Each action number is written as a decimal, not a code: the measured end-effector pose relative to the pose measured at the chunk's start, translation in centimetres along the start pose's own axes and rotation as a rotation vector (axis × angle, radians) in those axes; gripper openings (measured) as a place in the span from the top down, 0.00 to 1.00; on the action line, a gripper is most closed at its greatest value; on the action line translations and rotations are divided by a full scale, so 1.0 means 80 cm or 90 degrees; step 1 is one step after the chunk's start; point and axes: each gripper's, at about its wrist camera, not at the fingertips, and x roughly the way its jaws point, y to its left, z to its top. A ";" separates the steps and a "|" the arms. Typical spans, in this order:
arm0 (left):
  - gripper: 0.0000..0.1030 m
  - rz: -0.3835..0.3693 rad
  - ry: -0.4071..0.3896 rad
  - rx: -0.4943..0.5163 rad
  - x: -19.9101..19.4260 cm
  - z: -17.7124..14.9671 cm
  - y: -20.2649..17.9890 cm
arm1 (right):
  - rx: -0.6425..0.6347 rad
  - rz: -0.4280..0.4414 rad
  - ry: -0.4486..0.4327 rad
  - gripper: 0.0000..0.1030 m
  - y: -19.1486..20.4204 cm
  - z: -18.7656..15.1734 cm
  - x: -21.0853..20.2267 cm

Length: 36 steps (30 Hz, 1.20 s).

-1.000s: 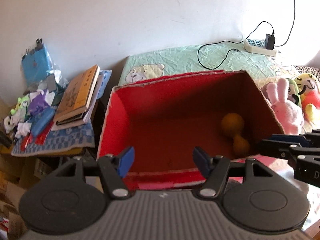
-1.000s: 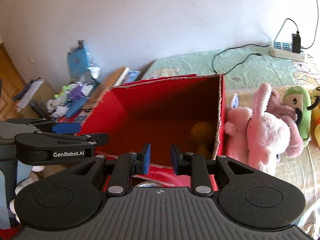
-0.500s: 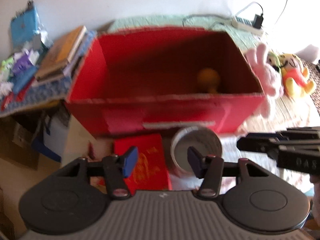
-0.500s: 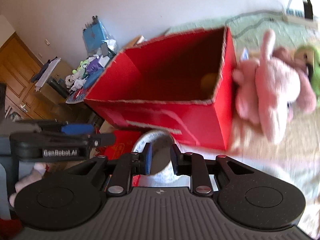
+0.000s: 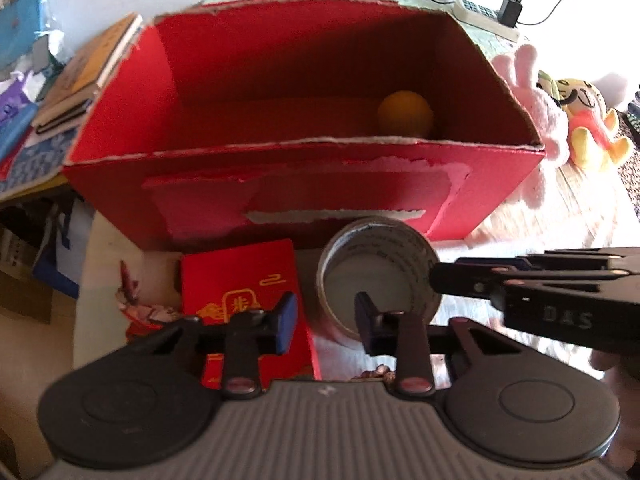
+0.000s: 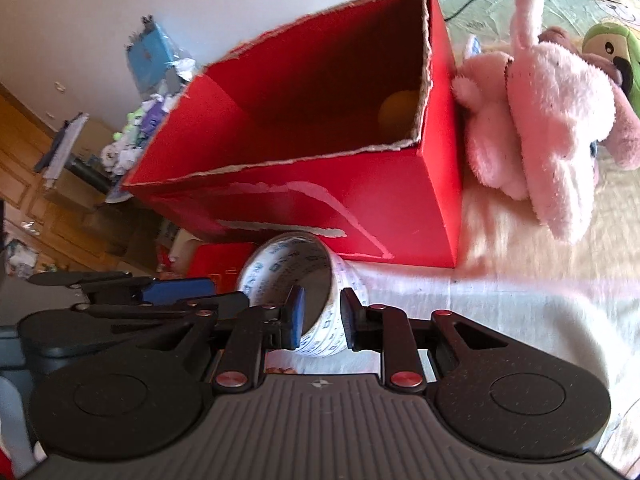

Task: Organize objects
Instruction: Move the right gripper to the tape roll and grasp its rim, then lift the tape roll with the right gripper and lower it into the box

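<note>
Left wrist view. The wide roll of white printed packing tape [image 5: 378, 280] stood on its edge-wall on the pale bed cover [image 5: 540, 224], just in front of the near wall of the open red cardboard box [image 5: 304, 184]. The left gripper [image 5: 326, 322] hung over the roll's near left rim. Its jaws had just been closing and stood partly open, one pad outside the ring and one over the hollow core; no firm press on the wall was visible. The right gripper [image 5: 440, 276] reached in from the right to the roll's right rim. A flat red envelope with gold print [image 5: 244, 284] lay just left of the roll.

The roll was judged light, stiff across its wall and smooth on its outer face; the ring wall, pinched from inside and outside, was the sound hold. A slack pinch could let it slide or roll.

Right wrist view. The right gripper [image 6: 322, 322] straddled the near wall of the roll [image 6: 296, 280], jaws narrowly open, left pad in the core, right pad outside; contact could not be confirmed. The box rim [image 6: 280, 164] was torn and stood well above the roll, so a lift had to clear it. The box held only a round orange object [image 6: 400, 114] at its far right, leaving ample room. A pink plush rabbit [image 6: 540, 120] lay against the box's right wall.
</note>
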 end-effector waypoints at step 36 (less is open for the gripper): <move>0.92 -0.241 -0.186 0.265 -0.126 0.059 -0.067 | 0.020 -0.198 -0.181 0.83 0.014 0.002 -0.184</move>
